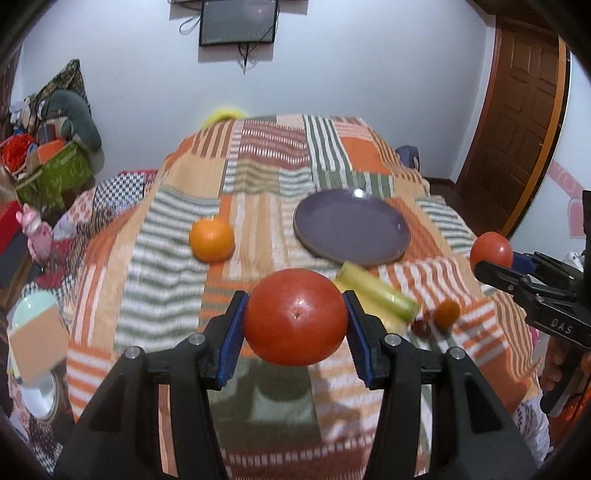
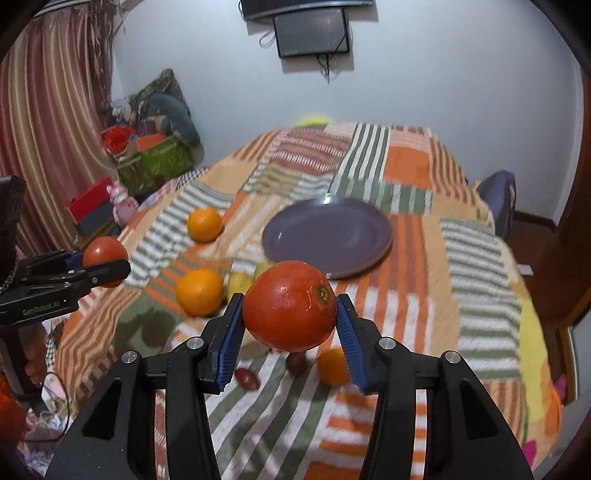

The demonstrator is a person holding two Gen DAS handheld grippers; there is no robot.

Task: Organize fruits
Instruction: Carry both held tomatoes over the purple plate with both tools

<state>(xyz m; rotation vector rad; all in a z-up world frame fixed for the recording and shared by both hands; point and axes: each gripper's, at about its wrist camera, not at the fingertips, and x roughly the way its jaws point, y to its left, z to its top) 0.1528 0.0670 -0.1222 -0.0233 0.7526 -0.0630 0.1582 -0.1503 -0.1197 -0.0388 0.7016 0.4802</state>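
My left gripper (image 1: 295, 321) is shut on a big red tomato (image 1: 295, 315), held above the bed. My right gripper (image 2: 290, 317) is shut on a second red tomato (image 2: 290, 310); it also shows at the right of the left wrist view (image 1: 491, 251). An empty purple plate (image 1: 351, 227) (image 2: 327, 236) lies on the patchwork blanket (image 1: 258, 177) beyond both. An orange (image 1: 211, 239) (image 2: 204, 224) sits left of the plate. A second orange (image 2: 199, 291), yellow-green fruit (image 1: 376, 291), a small orange (image 2: 332, 367) and dark red small fruits (image 2: 247, 378) lie nearer.
The bed's edges drop off on the left and right. A green box of clutter (image 2: 155, 162) and a red box (image 2: 90, 203) stand on the floor at the left. A wooden door (image 1: 517, 129) is at the right, a wall screen (image 1: 238, 20) ahead.
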